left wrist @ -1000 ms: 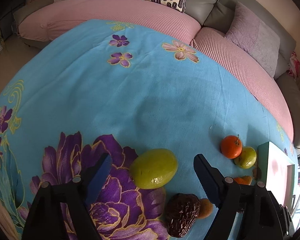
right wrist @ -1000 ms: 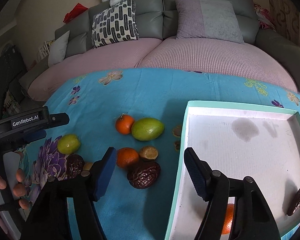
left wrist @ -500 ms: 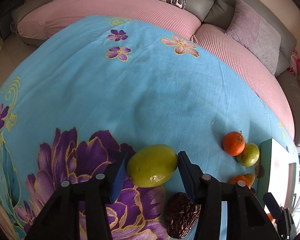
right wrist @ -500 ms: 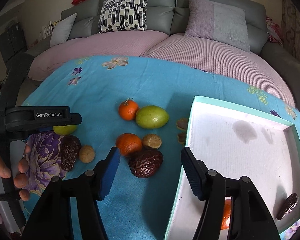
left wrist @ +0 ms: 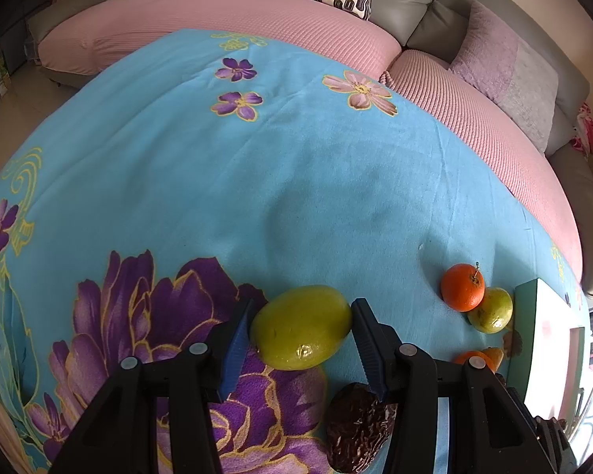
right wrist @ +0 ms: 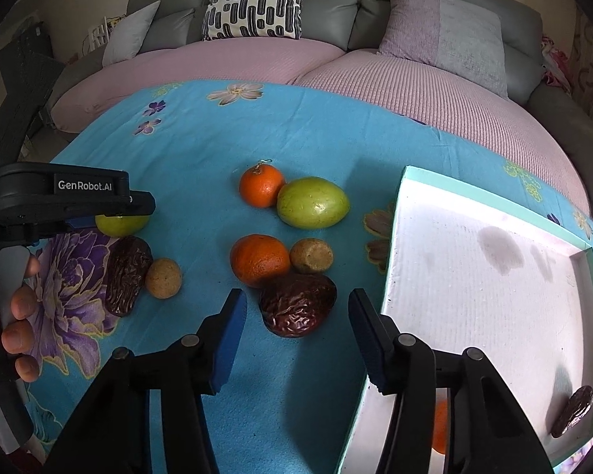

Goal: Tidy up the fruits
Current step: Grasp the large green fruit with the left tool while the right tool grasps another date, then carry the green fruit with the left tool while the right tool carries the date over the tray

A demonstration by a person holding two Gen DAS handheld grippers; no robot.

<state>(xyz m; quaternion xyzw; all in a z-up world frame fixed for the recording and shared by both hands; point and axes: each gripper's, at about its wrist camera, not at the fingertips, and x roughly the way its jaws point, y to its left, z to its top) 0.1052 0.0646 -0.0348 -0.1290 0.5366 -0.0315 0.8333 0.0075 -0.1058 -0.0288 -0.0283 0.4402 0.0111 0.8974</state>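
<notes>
On blue cloth (left wrist: 296,181): left gripper (left wrist: 301,333) clamps green fruit (left wrist: 301,327), right gripper (right wrist: 296,318) closing around date (right wrist: 297,305), both tray-bound (right wrist: 490,276).

My own left gripper (right wrist: 65,201) hides most of the green fruit (right wrist: 120,225). My right fingers (right wrist: 375,339) cover most of an orange (right wrist: 440,426) in the tray (right wrist: 494,205), cut off below.

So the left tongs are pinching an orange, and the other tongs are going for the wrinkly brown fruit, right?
Not quite. The left tongs are pinching a green fruit, not an orange, as the left wrist view shows. The rest holds: the right tongs are closing around the wrinkly brown fruit, not yet touching it.
</notes>
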